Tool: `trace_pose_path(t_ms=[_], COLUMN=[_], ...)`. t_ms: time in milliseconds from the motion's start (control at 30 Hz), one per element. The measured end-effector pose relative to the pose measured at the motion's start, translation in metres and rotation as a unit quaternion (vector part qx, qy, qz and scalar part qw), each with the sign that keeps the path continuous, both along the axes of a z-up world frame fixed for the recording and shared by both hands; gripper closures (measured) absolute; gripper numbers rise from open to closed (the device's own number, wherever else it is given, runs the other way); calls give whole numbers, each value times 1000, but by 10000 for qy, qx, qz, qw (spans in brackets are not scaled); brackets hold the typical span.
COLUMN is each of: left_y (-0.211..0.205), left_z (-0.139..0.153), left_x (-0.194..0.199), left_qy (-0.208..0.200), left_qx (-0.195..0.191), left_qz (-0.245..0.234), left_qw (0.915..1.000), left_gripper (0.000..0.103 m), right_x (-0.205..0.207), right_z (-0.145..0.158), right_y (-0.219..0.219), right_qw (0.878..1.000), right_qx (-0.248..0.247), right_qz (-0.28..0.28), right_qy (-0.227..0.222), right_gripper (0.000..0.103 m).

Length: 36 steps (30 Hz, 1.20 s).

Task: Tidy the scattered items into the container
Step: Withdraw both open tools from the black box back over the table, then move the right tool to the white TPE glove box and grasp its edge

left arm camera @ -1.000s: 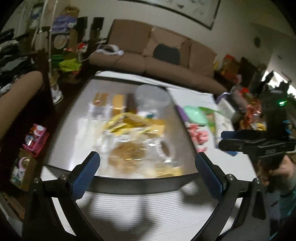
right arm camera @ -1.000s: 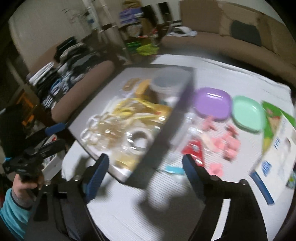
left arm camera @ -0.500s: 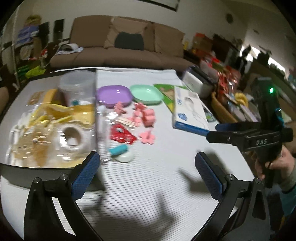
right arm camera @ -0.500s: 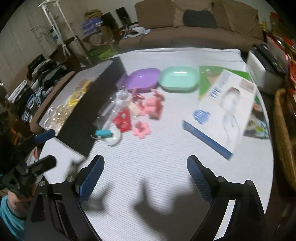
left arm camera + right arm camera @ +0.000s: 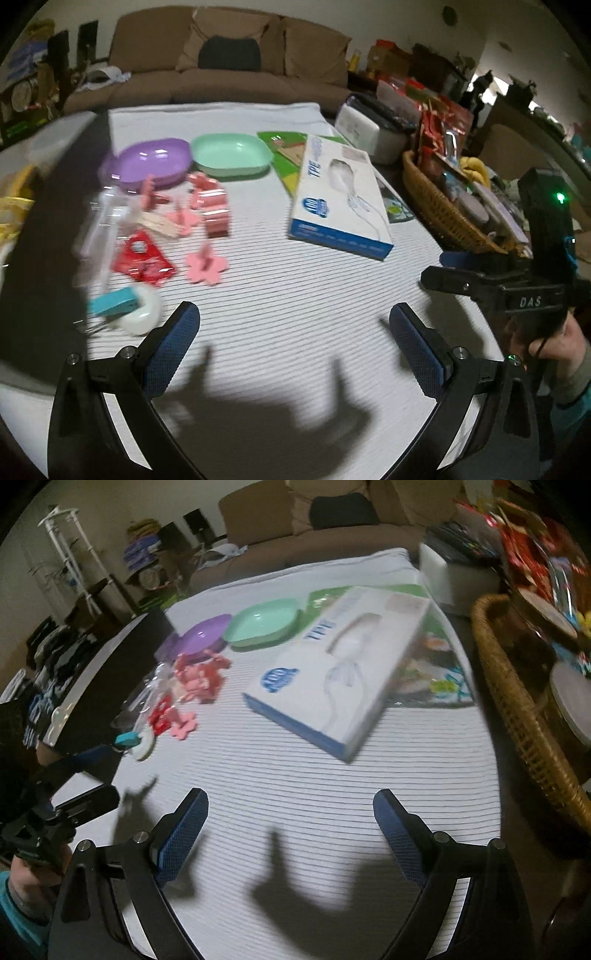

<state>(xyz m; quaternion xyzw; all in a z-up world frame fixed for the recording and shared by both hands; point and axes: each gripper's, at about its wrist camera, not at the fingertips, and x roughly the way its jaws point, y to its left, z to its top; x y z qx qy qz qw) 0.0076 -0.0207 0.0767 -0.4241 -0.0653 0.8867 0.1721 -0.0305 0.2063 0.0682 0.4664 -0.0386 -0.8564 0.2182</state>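
A white box [image 5: 340, 195] marked "TPE" is lying on the striped worktop [image 5: 295, 295]; pink clips [image 5: 207, 206] are sitting beside purple [image 5: 147, 162] and green [image 5: 232, 155] dishes, both tools [image 5: 295, 325] [image 5: 291, 812] gaping wide, empty.

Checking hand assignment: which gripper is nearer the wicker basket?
Right. The right gripper hovers open over the striped cloth with the wicker basket just off its right finger. The left gripper is further from the basket, beyond the right one, on the clutter side.
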Motion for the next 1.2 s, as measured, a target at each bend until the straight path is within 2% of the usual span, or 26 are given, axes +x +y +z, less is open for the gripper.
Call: trace_pose_path(t_ms=[200,367,467,600,900,1067,1200], left_y=[35,48,48,52,57,65,75], left_z=[-11,-17,-28,-40,-51,-59,-62], left_x=[-38,-69,-80,-95,-127,-139,-139], left_qy=[-88,-103,-190,-281,-520,-818,-924], left_qx=[-175,-135,-41,-105,299,718,780], left_qz=[-203,-154,-56,-21,-18,-274,-497], left_qw=[9996,9997,9998,9995,9982,9937,9914], left_gripper=[0,0,0,0,0,0,0], right_x=[-16,-31,-33,-32,-49,-56,-51], right_z=[-17,-31,-33,-32,-31,-36,-36], right_y=[19,34,38,39,22,8,-2], right_qw=[9987,9995,9997,9998,9997,9991,9980], right_qx=[455,263,151,-35,-145,-238,-343], right_qz=[-120,-201,-199,-205,-74,185,402], right_qy=[177,-10,-75,-69,189,310,339], right_gripper=[10,10,10,10,9,10,10])
